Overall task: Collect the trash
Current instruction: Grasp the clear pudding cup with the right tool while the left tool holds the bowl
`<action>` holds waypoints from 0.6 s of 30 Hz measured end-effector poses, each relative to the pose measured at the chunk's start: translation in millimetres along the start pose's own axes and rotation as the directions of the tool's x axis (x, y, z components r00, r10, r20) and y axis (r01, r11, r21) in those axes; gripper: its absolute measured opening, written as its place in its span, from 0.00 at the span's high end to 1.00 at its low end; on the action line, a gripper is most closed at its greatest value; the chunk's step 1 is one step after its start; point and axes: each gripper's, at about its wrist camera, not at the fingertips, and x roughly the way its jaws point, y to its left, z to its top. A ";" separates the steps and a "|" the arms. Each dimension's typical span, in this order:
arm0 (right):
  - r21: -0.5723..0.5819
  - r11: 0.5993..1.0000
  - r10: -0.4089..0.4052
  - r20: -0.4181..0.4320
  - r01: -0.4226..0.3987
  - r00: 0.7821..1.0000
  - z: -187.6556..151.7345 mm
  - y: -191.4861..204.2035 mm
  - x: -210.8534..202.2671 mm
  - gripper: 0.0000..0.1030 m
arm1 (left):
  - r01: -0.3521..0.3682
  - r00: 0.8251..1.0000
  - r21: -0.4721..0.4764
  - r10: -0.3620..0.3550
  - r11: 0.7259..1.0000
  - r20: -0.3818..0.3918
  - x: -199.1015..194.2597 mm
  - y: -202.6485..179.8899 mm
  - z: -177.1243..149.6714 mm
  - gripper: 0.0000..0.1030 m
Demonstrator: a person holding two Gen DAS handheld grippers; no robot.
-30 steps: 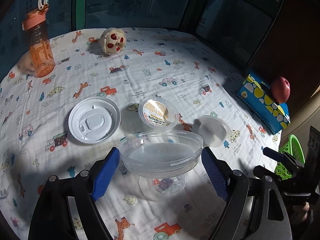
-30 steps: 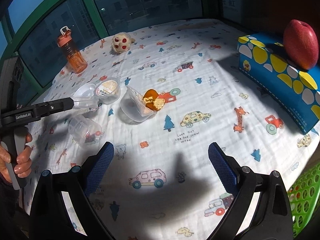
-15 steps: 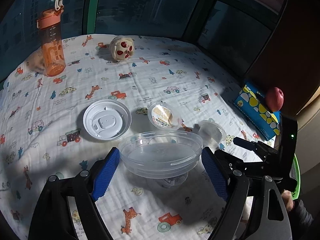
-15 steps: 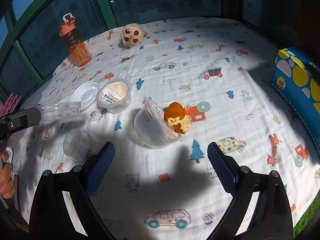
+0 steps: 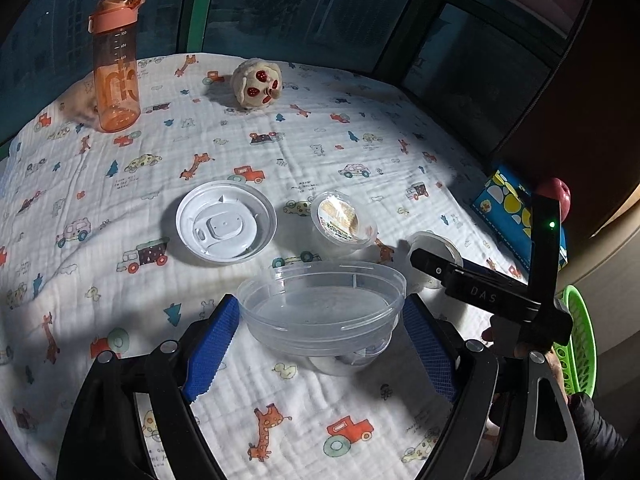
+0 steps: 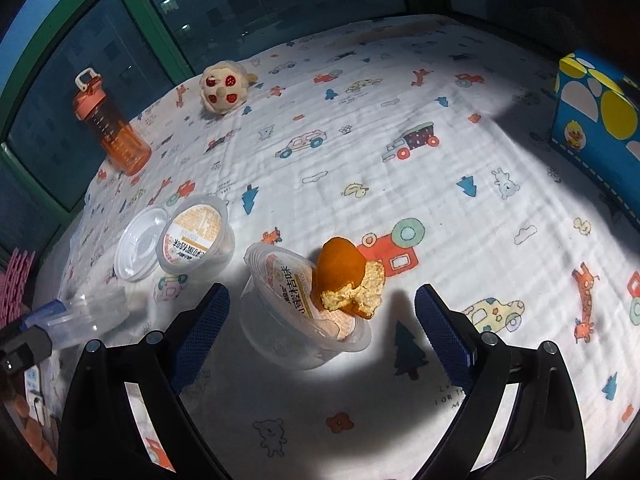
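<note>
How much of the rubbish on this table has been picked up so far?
Hardly any, by the look of it. In hand: the left tool holds a clear bowl above the cloth. The right tool is open around a tipped cup with orange peel, not gripping. Left on the cloth: a sealed cup, a white lid, and another clear cup under the bowl.

The cloth [image 5: 320, 152] over the tabletop was soft, matt, crinkled cotton with printed cartoons. The tub [image 5: 322, 312] was clear, glossy plastic, the lid [image 5: 226, 222] at its far left white matt plastic. The bottle [image 5: 116, 76] was translucent orange plastic. The toy [image 5: 257, 85] looked plush. The cup [image 6: 296, 320] was clear plastic with a printed foil seal, the peel [image 6: 340, 270] beside it dimpled. Claw pads [image 6: 200, 328] were blue, ribbed rubber.
</note>
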 end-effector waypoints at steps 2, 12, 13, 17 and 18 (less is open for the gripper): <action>0.062 0.997 0.039 0.004 -0.039 0.999 -0.7 -5.1 -2.6 0.10 | 0.001 1.000 -0.001 -0.001 1.000 0.000 0.0 1.0 0.2 0.22; 0.280 0.955 0.114 -0.032 -0.101 0.993 -10.4 -14.5 -7.0 0.11 | 0.015 1.000 -0.004 -0.015 1.000 0.010 -3.1 1.8 0.0 0.22; 0.290 0.951 0.120 -0.032 -0.106 0.992 -10.3 -13.3 -6.2 0.14 | 0.016 1.000 -0.005 -0.016 1.000 0.010 -3.3 2.4 -0.4 0.22; 0.347 0.931 0.131 -0.017 -0.117 0.991 -8.3 -12.7 -2.6 0.14 | 0.015 1.000 -0.010 -0.015 1.000 0.011 -5.8 4.5 -2.7 0.22; 0.363 0.924 0.134 -0.012 -0.121 0.991 -7.2 -13.6 -1.7 0.14 | 0.015 1.000 -0.011 -0.015 1.000 0.011 -6.4 5.0 -3.1 0.22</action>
